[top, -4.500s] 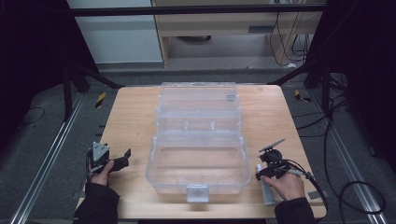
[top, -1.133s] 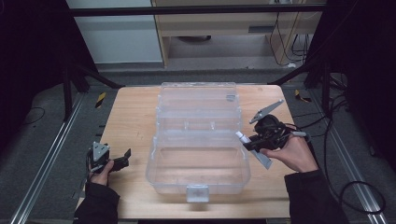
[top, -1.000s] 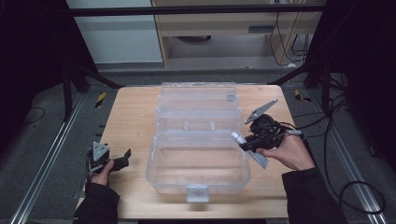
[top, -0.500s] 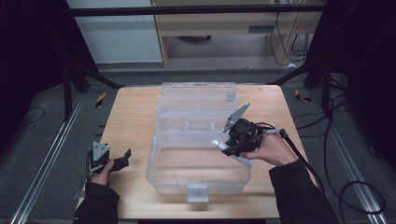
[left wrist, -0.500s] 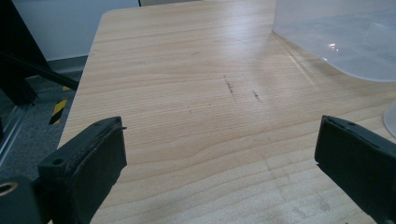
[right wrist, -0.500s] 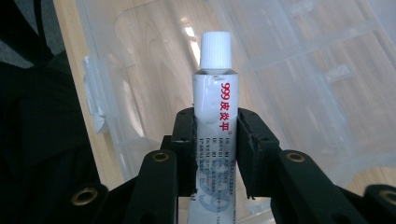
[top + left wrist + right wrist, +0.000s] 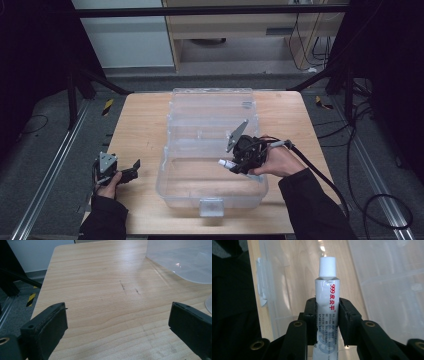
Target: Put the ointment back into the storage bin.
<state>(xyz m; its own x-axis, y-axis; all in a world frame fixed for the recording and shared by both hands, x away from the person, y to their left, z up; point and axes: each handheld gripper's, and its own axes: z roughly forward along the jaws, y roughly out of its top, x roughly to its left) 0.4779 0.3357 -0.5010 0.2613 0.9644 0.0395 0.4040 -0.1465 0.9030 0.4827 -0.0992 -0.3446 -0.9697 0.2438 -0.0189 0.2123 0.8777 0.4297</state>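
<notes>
White tube (image 7: 327, 302) sits clamped between your right tool's (image 7: 239, 161) jaws, cap jutting past the tips, held over the clear plastic box (image 7: 210, 107) on the surface (image 7: 135, 125); your left tool (image 7: 131, 169) rests spread and empty near the surface's left edge.

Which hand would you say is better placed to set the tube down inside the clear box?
Right: the right gripper grips the tube above the clear box; the left gripper is open beside it.
</notes>
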